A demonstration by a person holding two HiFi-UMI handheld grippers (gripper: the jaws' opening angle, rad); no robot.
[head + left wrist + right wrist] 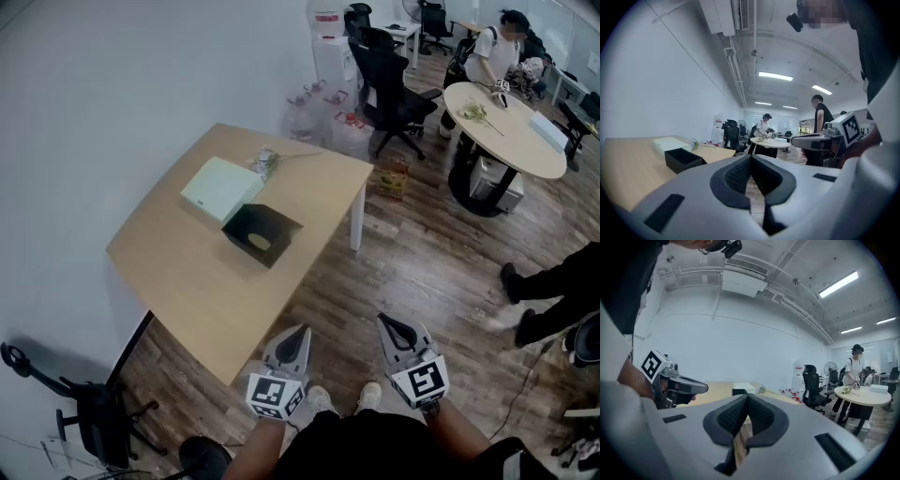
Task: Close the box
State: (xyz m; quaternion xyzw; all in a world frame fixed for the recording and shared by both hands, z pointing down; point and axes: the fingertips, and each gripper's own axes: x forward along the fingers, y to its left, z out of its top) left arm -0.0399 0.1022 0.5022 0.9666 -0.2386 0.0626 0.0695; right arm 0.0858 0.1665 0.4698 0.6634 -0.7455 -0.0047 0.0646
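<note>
An open black box (pixel 261 234) sits on the wooden table (pixel 178 272), with its pale green lid (pixel 220 187) lying flat just behind it. Both grippers hang well short of the table's near corner, above the floor. My left gripper (pixel 298 336) is shut with nothing in it, and my right gripper (pixel 389 325) beside it is shut and empty too. The left gripper view has the box (pixel 683 159) and lid (pixel 669 143) far off to the left of the jaws (pixel 751 160). In the right gripper view the box (pixel 738 392) is small beyond the jaws (pixel 746 398).
A small flower sprig (pixel 269 161) lies at the table's far edge. Black office chairs (pixel 389 89), water bottles (pixel 328 127) and a round table (pixel 506 127) with a person at it stand behind. A black chair (pixel 89 408) sits at lower left; someone's legs (pixel 553 286) are at right.
</note>
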